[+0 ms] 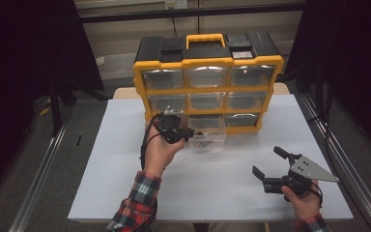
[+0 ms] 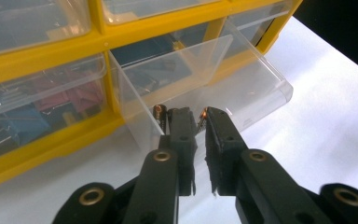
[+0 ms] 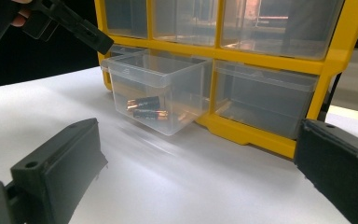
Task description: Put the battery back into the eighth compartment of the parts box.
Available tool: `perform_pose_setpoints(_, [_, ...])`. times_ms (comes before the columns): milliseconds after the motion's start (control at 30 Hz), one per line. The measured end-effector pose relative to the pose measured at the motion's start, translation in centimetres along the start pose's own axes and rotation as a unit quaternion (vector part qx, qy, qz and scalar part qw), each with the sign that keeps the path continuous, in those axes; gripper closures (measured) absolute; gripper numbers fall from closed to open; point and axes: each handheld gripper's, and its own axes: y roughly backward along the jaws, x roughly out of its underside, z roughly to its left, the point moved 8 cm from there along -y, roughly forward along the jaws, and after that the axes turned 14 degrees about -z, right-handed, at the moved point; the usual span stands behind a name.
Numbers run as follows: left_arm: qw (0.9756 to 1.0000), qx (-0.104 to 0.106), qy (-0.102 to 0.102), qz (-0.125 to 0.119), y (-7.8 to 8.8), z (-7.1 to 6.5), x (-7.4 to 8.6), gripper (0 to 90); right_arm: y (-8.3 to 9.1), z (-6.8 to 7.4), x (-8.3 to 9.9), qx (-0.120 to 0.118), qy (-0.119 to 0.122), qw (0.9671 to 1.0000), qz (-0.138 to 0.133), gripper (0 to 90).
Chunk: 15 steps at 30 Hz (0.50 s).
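Observation:
A yellow organiser [image 1: 207,63] with clear drawers stands at the back of the white table. Its bottom middle drawer [image 1: 210,141] is pulled out and holds two batteries [image 3: 147,108] on its floor. My left gripper [image 1: 188,134] hovers at the drawer's [image 2: 261,79] near corner, above the rim. Its jaws [image 2: 200,114] stand a narrow slit apart with nothing between them, and the batteries' [image 2: 158,111] copper ends show just past the tips. My right gripper [image 1: 267,160] rests low at the right front of the table, wide open and empty [image 3: 196,135], facing the drawer [image 3: 168,77].
The white table sheet [image 1: 125,183] ends close in front of the person's forearms. Closed drawers [image 2: 37,102] next to the open one hold coloured clips. Metal rails [image 1: 38,179] run along both sides of the table, with dark curtains beyond.

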Motion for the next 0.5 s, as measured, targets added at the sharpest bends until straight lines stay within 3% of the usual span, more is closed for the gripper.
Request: perform_pose_setpoints(500, [0.9998,0.013,-0.006,0.014,-0.1,-0.7,1.3,88.3,0.0,0.0,0.0,0.001,-0.001,1.0000,0.000,0.4])
